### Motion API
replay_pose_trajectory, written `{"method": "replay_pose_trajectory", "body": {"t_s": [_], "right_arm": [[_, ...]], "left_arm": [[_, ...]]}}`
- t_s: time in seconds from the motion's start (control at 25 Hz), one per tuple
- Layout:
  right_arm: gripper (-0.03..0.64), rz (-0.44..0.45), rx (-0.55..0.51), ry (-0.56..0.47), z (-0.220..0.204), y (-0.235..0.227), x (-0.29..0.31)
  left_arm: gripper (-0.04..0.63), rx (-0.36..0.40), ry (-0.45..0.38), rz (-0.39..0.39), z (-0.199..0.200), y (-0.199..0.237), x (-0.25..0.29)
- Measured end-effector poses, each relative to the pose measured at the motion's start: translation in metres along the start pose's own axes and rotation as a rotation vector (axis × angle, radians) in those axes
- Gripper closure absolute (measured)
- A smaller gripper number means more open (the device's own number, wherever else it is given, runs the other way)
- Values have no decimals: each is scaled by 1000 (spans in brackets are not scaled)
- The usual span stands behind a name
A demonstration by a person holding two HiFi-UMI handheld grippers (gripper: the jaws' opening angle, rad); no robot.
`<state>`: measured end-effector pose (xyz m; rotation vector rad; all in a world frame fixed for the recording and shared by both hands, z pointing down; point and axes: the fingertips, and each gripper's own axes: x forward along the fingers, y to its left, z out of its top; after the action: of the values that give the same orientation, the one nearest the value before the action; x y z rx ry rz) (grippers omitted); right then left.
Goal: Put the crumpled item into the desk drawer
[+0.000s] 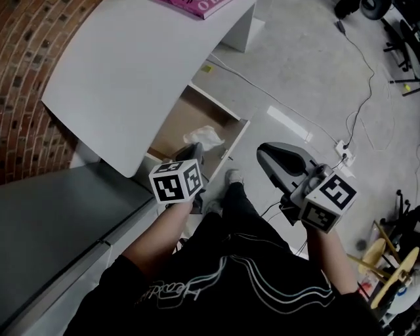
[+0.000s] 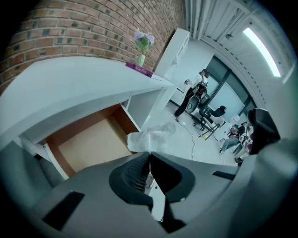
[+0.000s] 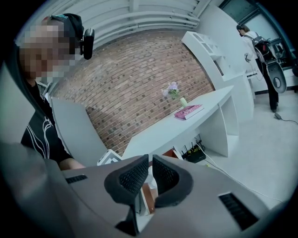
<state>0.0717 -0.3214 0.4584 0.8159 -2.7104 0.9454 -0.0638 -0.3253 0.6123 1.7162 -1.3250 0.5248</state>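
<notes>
**A:** so how many of each thing can be counted here?

**B:** two grippers are seen: left gripper (image 2: 149,155), right gripper (image 3: 150,160). Also counted: one desk (image 1: 131,65), one drawer (image 1: 172,131), one crumpled item (image 1: 205,136), one pink book (image 1: 197,5) at 12 o'clock, one flower vase (image 2: 142,59).

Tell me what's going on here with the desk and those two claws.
A person holds a claw in each hand. The left claw is shut on a crumpled white sheet at the front of the open brown-bottomed drawer of the curved white desk. The right claw hangs aside, empty, jaws almost together. The sheet is not yet released.
</notes>
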Motion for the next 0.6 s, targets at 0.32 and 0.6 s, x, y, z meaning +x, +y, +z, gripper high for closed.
{"method": "replay_pose_trajectory", "body": {"t_s": [0.32,0.6], "right_arm": [[562,12,87,50,-19,-50,18],[563,18,102,73,-41,-81,40]], "left_arm": [[572,-27,78,81,-16,28,72],[572,-34,135,108,-29,58,119]]}}
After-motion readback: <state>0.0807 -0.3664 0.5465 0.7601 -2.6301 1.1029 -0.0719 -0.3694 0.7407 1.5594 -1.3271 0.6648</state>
